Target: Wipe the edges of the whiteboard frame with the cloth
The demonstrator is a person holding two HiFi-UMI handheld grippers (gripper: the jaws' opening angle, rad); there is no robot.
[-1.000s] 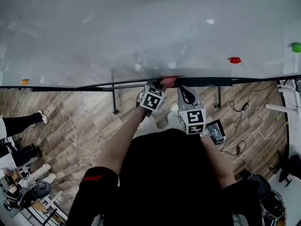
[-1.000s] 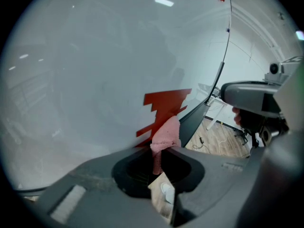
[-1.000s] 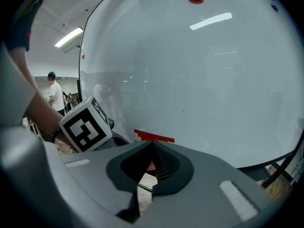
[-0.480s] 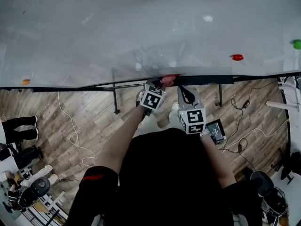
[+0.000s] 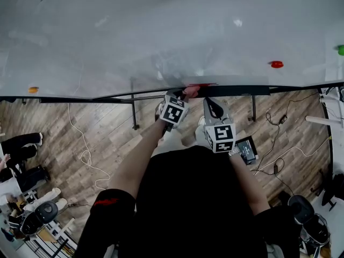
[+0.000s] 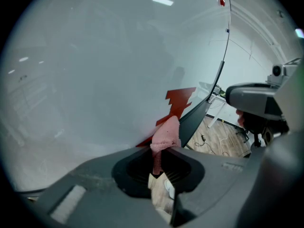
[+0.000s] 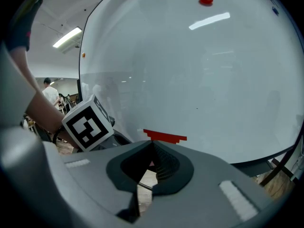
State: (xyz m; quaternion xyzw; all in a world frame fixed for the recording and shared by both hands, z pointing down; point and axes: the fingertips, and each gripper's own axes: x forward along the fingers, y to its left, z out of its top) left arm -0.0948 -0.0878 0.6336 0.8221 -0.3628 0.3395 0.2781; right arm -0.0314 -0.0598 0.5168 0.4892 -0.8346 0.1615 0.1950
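The whiteboard (image 5: 161,36) fills the top of the head view, and its dark bottom frame (image 5: 97,98) runs across below it. My left gripper (image 5: 185,97) is shut on a pink cloth (image 5: 190,93) that presses against this bottom edge. In the left gripper view the cloth (image 6: 166,133) sticks up from the left gripper (image 6: 160,152) beside the dark frame (image 6: 199,114) and a red mark (image 6: 180,101). My right gripper (image 5: 210,104) hovers just right of it, shut and holding nothing. Seen from the right gripper (image 7: 153,148), the board and the same red mark (image 7: 165,136) lie ahead.
A red magnet (image 5: 277,64), a green magnet (image 5: 339,50) and an orange magnet (image 5: 33,90) stick to the board. The stand's legs (image 5: 133,112) rise from a wooden floor with cables (image 5: 81,155). A small device (image 5: 248,149) lies near my feet. People's legs (image 5: 21,144) show at the left.
The board's magnets and frame have slid a little to the right in the head view. Both grippers keep the same pose, the left still holding the cloth on the bottom edge.
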